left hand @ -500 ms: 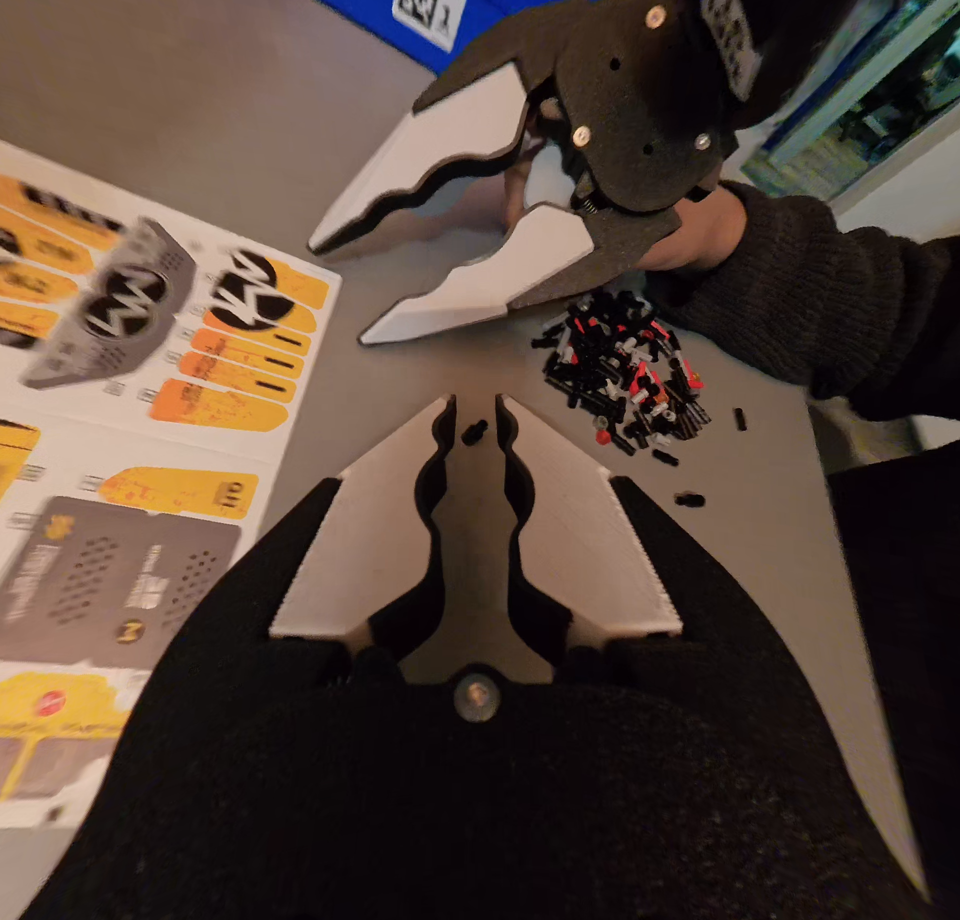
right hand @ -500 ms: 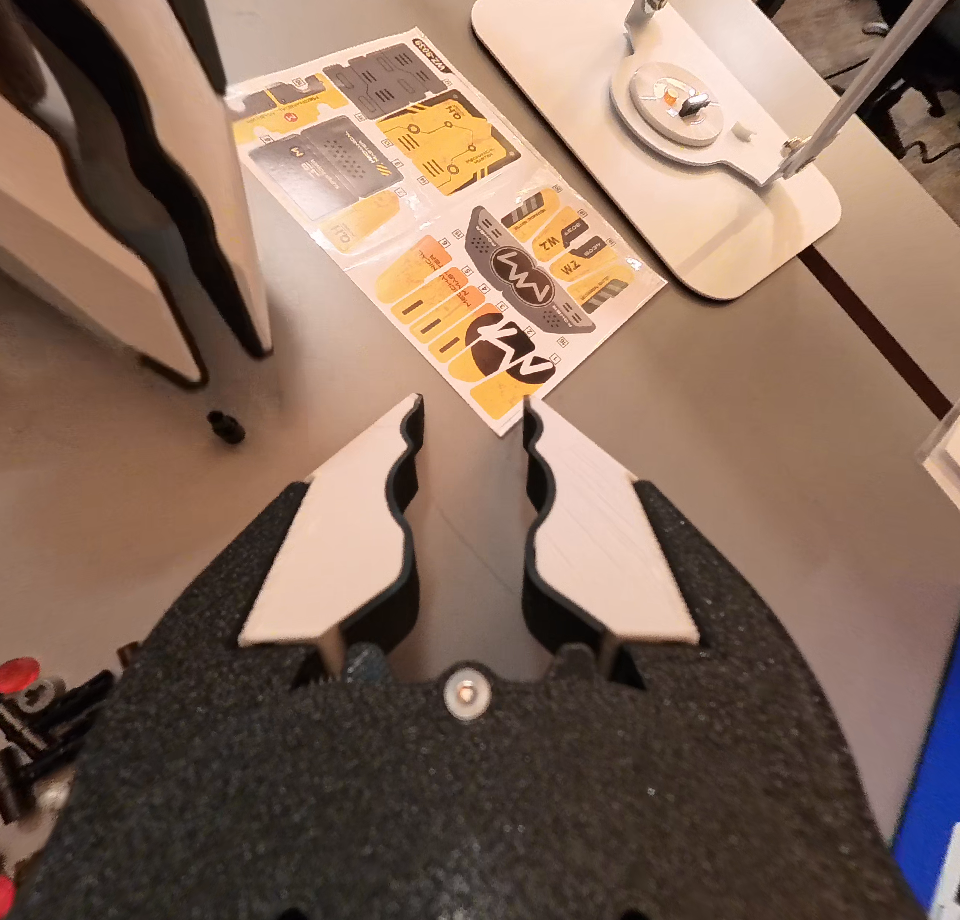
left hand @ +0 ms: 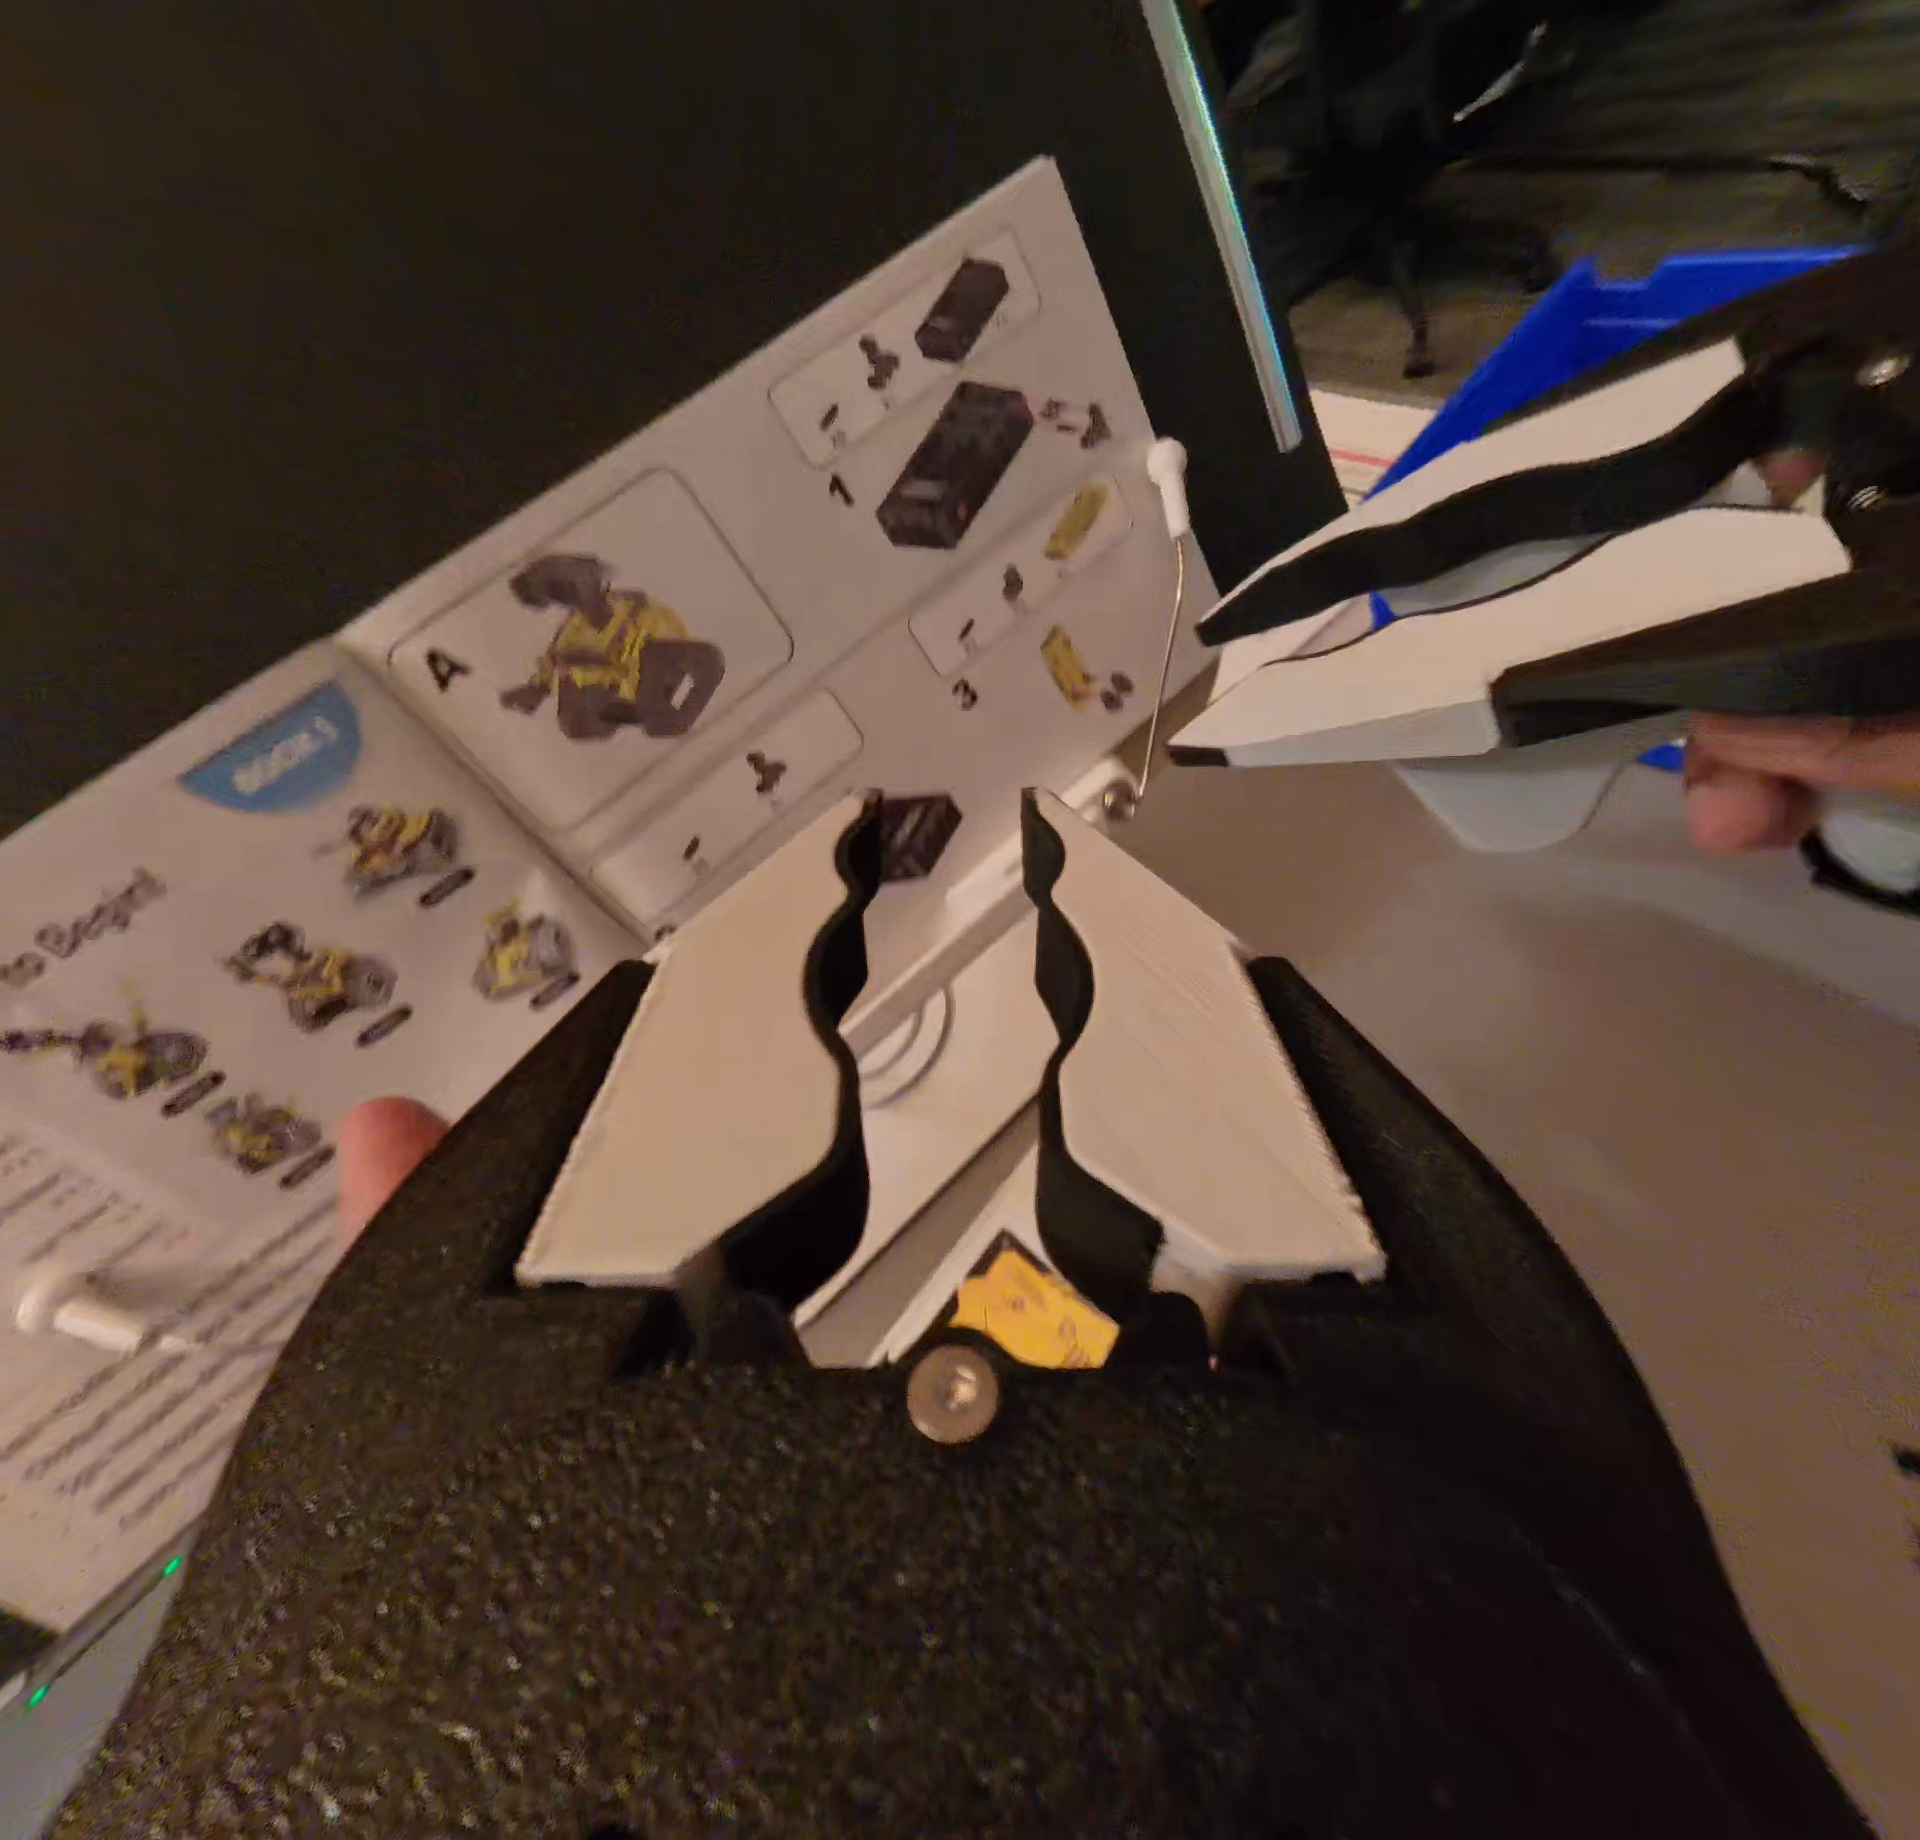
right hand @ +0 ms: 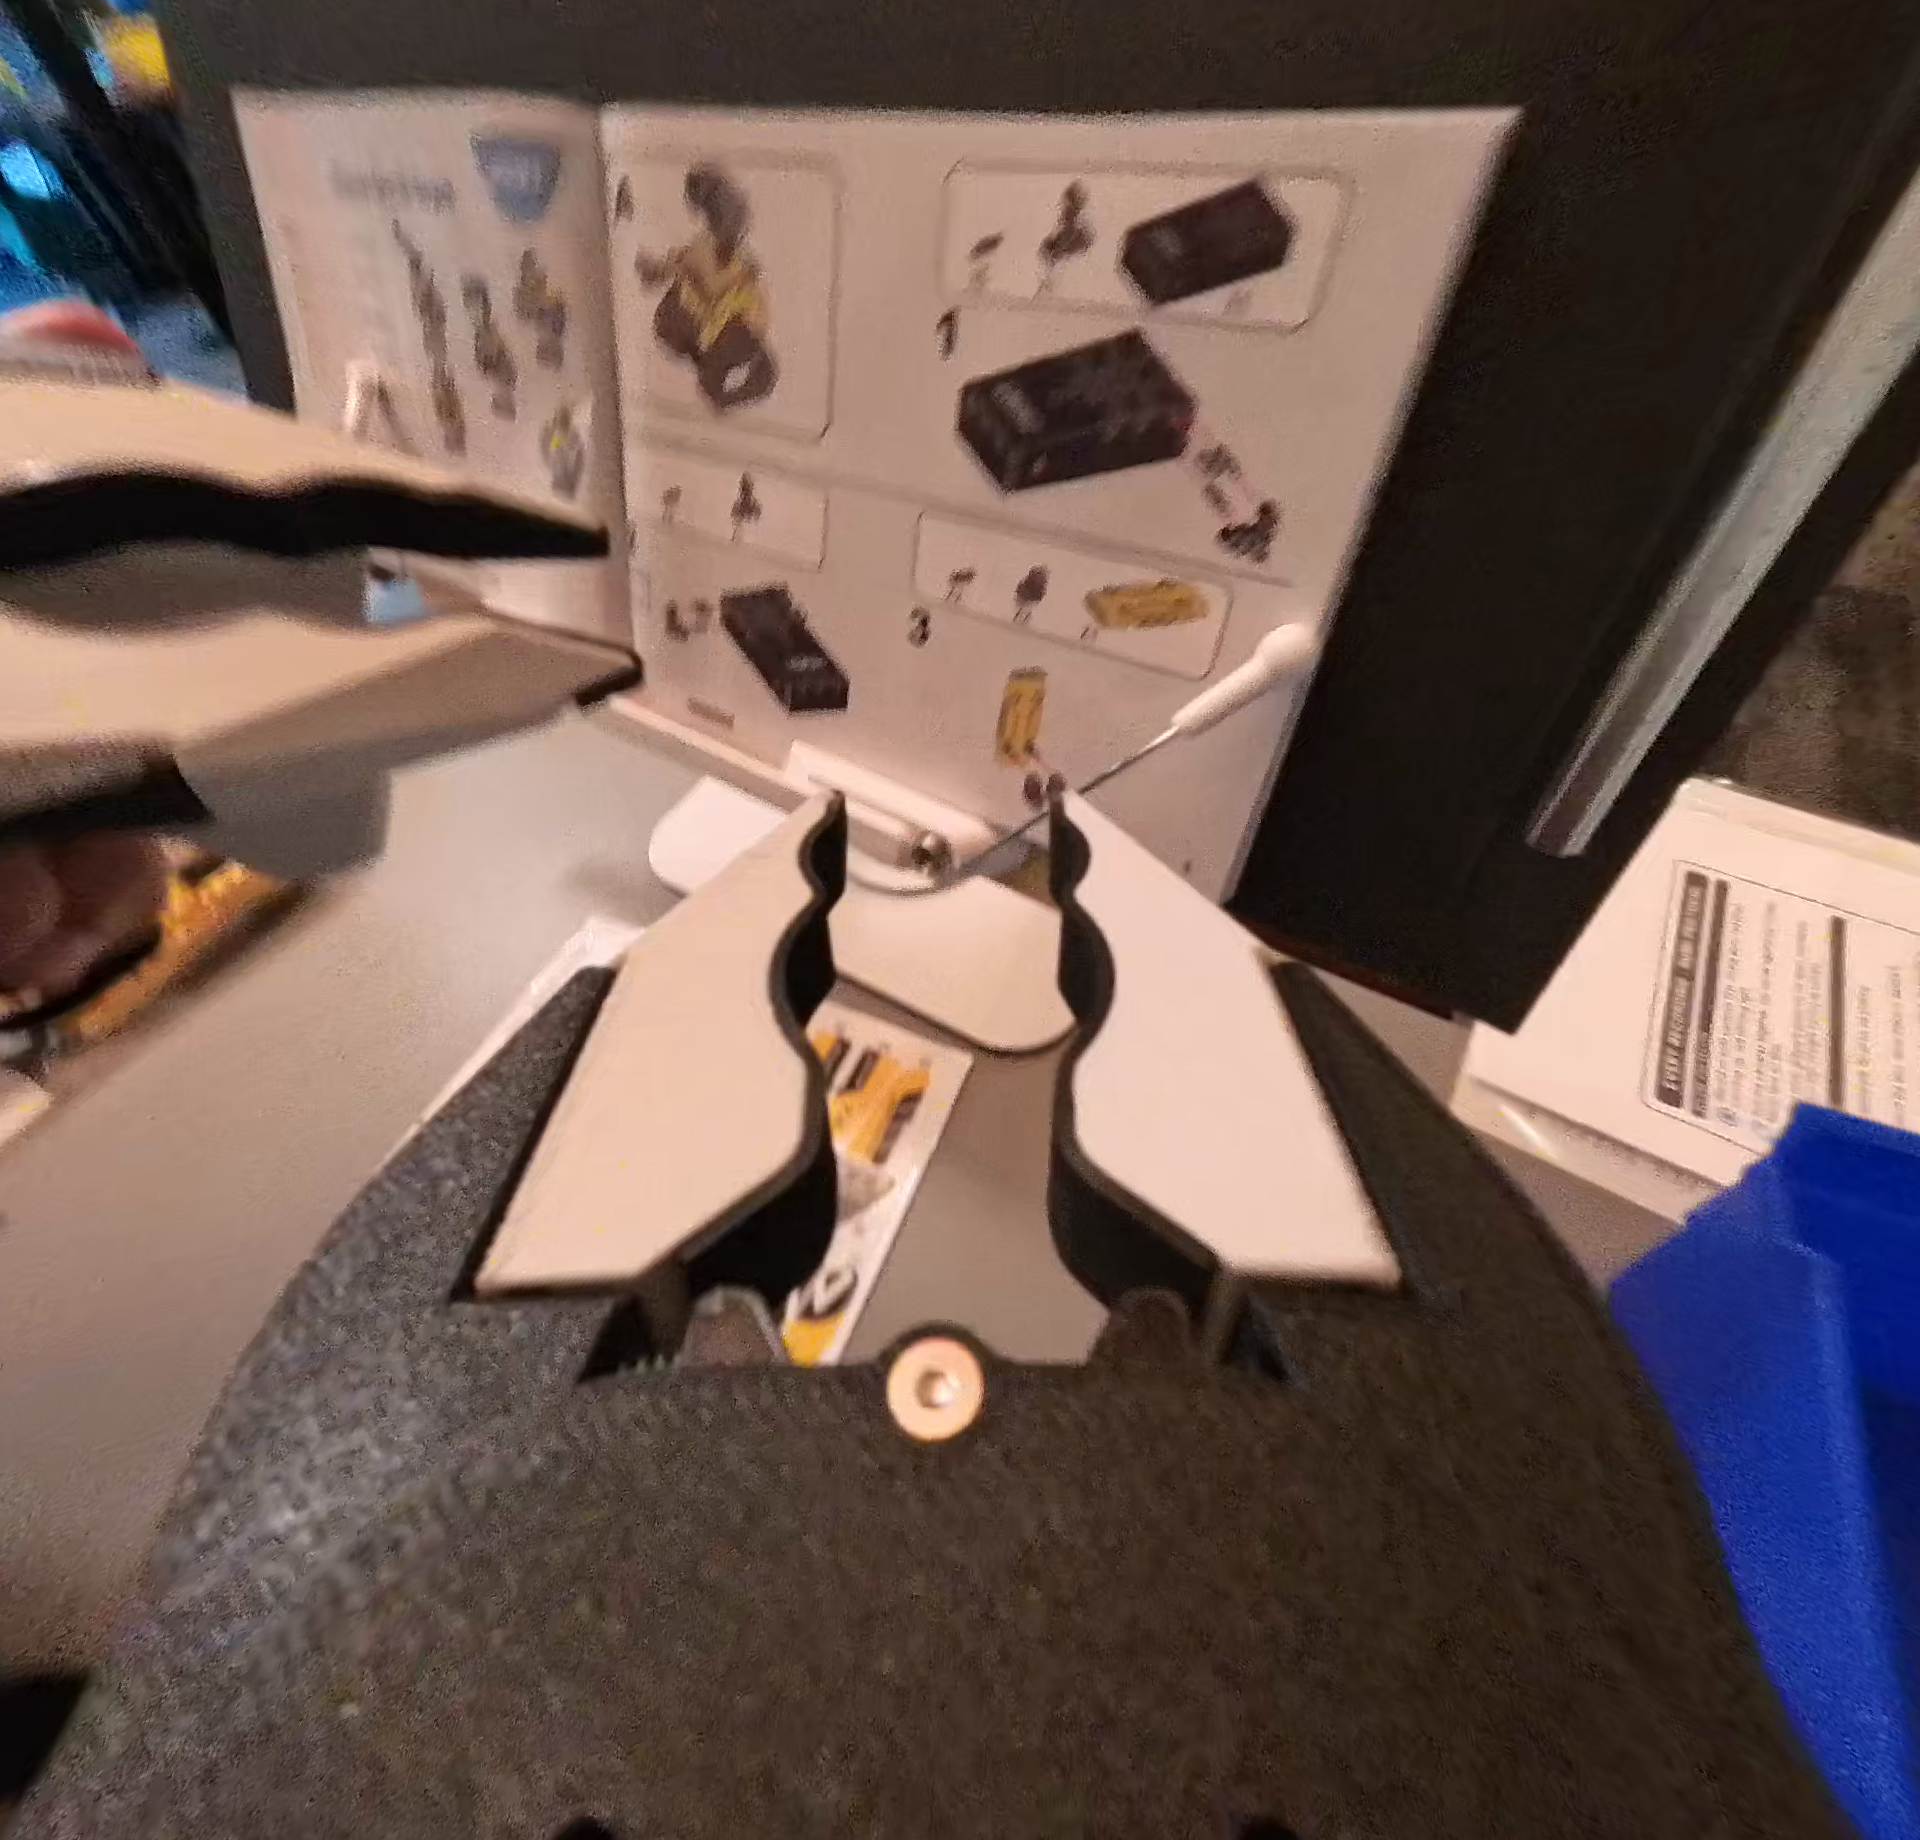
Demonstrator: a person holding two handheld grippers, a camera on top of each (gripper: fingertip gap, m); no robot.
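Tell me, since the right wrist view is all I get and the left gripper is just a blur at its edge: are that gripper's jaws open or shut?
Observer: Open. The left gripper shows a clear gap between its jaws with nothing in it, and it points at the instruction booklet.
Operator: Is anything further to its left that I miss?
Observer: Yes, a white cable plug shows in front of the booklet's lower left page.
Operator: And below that?
Observer: A grey device with small green lights sits in the bottom left corner of that view; too little of it shows to tell what it is.
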